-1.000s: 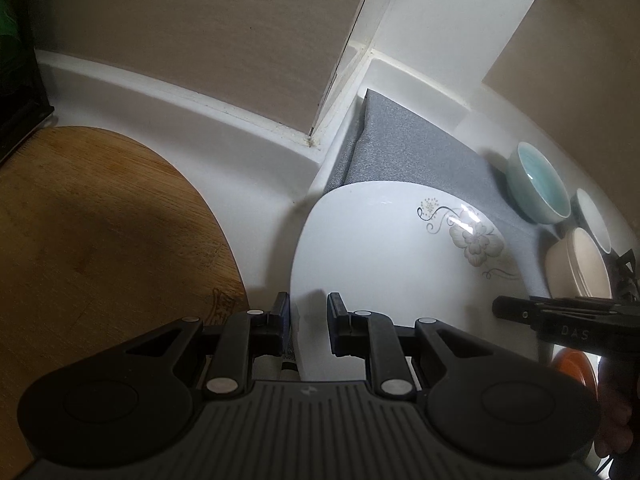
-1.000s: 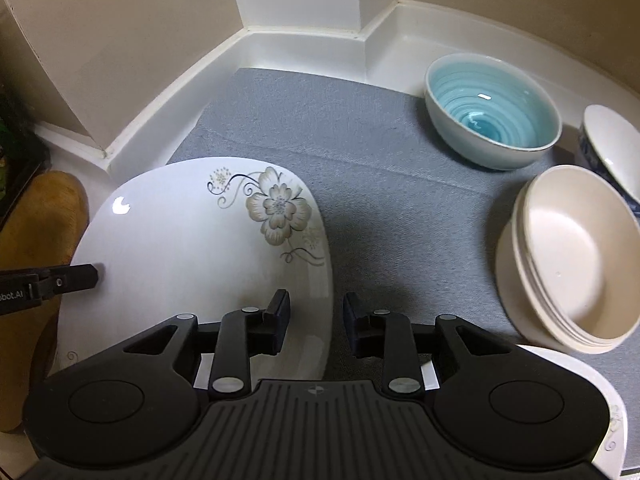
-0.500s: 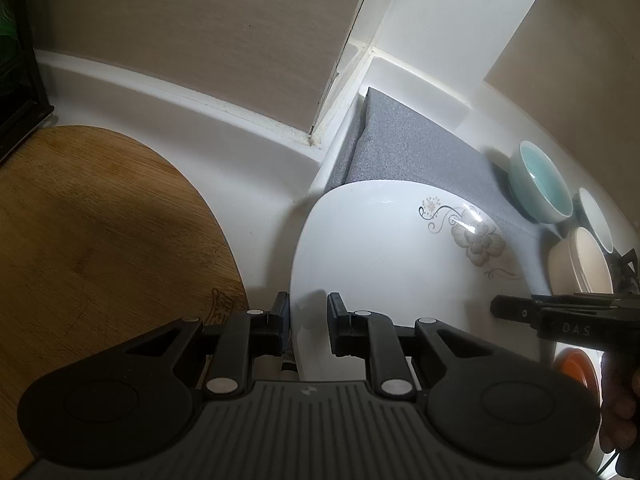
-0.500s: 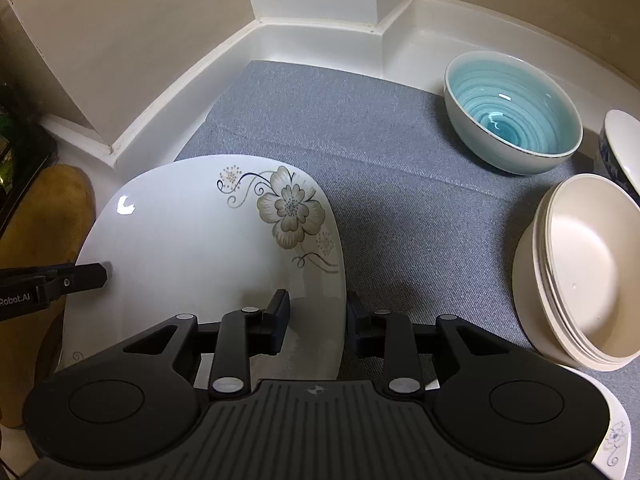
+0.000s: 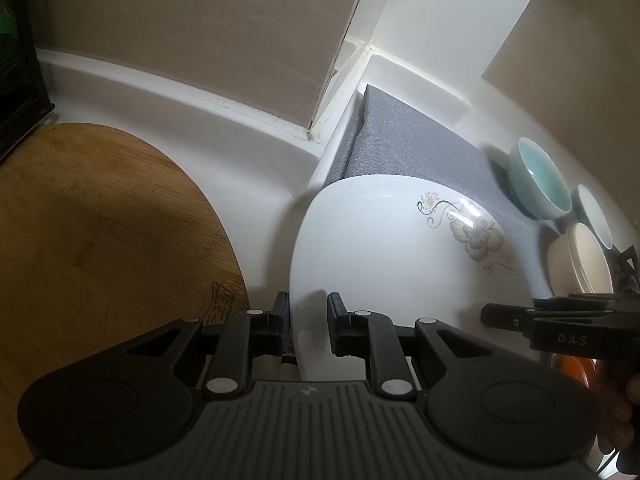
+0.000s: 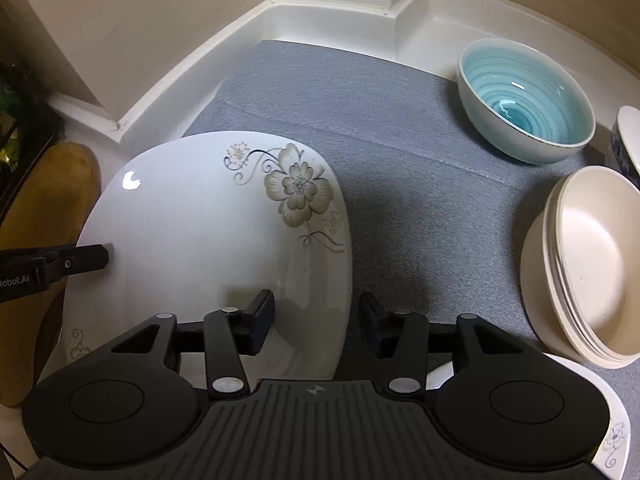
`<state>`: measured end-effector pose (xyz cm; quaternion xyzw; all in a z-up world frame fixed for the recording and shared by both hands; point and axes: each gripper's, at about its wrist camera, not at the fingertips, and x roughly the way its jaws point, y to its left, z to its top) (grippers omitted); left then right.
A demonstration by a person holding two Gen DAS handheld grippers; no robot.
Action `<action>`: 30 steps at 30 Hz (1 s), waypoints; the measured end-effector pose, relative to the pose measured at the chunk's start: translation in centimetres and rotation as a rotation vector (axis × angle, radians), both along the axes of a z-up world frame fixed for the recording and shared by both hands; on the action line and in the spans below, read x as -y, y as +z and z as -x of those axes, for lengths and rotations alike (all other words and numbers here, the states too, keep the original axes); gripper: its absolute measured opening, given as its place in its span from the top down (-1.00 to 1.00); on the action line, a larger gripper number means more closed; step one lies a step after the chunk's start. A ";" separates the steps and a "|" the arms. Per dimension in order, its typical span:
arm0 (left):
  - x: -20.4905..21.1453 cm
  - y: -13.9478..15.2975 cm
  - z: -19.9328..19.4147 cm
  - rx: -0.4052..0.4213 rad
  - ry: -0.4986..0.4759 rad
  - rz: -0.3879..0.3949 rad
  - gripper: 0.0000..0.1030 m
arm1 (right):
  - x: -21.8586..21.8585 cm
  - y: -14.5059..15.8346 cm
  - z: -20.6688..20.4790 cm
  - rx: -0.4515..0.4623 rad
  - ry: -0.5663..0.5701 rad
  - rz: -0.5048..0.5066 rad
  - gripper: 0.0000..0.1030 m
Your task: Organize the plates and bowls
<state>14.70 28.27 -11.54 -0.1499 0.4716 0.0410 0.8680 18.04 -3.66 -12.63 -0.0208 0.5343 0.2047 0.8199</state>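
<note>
White counter (image 6: 328, 16) in a corner, grey mat (image 6: 400, 140) laid on it. Wooden board (image 5: 100, 240) sits left of the mat, partly in shadow. Big white plate (image 6: 208, 240) with a grey flower print lies at the mat's left edge, overhanging toward the board; it looks tilted, near side raised. Left gripper (image 5: 308, 318) is clamped on the plate's left rim, one finger under, one on top. Right gripper (image 6: 316, 320) straddles the plate's right rim, jaws just opened wider, neither pad touching the rim, so no grip there. Cream bowl stack (image 6: 588, 264) sits on the right of the mat, leaning. Blue bowl (image 6: 524, 100) stands upright behind it, near the back wall. A blue-and-white bowl (image 6: 626, 140) is at the right frame edge, mostly cut off. Second flower plate (image 6: 608, 432) shows at bottom right under the right gripper. An orange dish (image 5: 576, 368) is mostly hidden behind the right gripper in the left view.
</note>
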 end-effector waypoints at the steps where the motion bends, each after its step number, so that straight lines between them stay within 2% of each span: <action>1: 0.0 0.0 0.0 0.001 -0.001 -0.002 0.62 | 0.0 0.0 0.1 0.002 0.004 -0.009 0.19; 10: 0.2 0.1 0.4 0.011 -0.003 -0.020 0.65 | 1.2 0.4 0.5 0.032 -0.047 -0.056 0.46; 30: 1.4 1.4 3.0 0.064 -0.047 -0.044 0.65 | 2.8 1.9 3.1 0.091 -0.097 -0.121 0.55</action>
